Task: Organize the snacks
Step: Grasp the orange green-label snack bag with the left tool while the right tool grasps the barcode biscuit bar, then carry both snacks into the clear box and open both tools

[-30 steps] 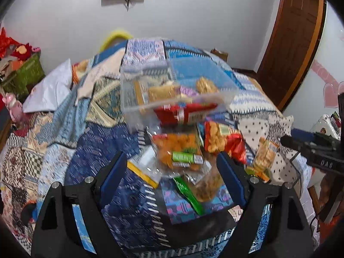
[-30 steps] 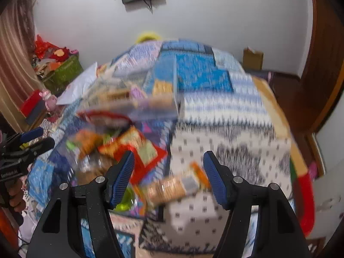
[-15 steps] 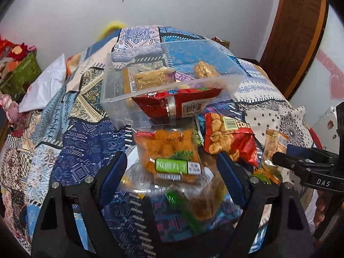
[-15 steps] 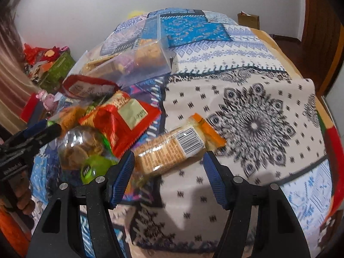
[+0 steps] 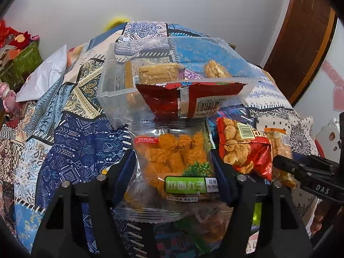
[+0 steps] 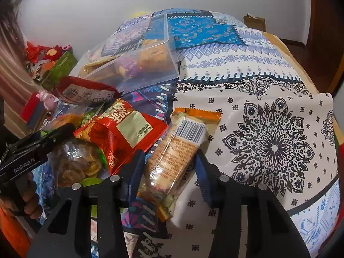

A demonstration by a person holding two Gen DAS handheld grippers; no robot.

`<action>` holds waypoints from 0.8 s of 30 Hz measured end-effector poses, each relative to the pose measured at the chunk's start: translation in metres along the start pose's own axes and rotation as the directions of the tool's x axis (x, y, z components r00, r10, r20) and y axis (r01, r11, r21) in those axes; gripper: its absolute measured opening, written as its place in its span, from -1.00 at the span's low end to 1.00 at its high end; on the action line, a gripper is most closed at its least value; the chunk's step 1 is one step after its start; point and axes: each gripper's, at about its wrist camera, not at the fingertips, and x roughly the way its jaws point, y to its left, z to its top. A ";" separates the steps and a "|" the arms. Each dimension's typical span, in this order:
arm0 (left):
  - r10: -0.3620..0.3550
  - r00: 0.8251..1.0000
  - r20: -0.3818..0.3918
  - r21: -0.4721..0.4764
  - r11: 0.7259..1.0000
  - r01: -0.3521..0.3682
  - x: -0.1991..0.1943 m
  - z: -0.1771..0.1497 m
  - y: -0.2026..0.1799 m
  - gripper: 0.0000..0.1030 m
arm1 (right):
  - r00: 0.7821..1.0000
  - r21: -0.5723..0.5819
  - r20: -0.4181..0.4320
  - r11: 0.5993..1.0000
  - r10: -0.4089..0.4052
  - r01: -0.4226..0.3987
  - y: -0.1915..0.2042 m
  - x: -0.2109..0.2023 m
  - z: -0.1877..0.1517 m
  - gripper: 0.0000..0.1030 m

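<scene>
Nearest, left gripper (image 5: pixel 175 167) straddling the orange-ball pack (image 5: pixel 174 161), jaws just closing, pads at its side edges; firm contact not certain. Pack's long axis running away from the gripper, toward the bin (image 5: pixel 172 68). Right gripper (image 6: pixel 169 167) likewise closing around the cracker bar (image 6: pixel 174 150), pads beside it, bar lying lengthwise and tilted right. Between them: one red bag (image 6: pixel 120 135), one clear chip pack (image 6: pixel 75 165). Farther: one dark-red bag (image 5: pixel 189 101) leaning at the bin; one bin, at least three snacks inside.
</scene>
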 end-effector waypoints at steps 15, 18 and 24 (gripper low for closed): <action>0.013 0.995 0.100 -0.009 1.000 -0.012 -0.061 -0.012 0.015 0.14 | 0.996 0.000 0.094 1.000 -0.003 0.003 -0.002 -0.034 0.012 -0.34; 0.020 0.991 0.131 -0.019 1.000 -0.018 -0.074 -0.008 0.019 0.14 | 0.993 -0.008 0.122 1.000 0.000 0.001 0.002 -0.043 0.019 -0.34; 0.032 0.981 0.193 -0.043 0.999 -0.024 -0.093 0.011 0.028 0.14 | 0.984 -0.035 0.180 0.999 0.011 -0.005 0.013 -0.057 0.038 -0.34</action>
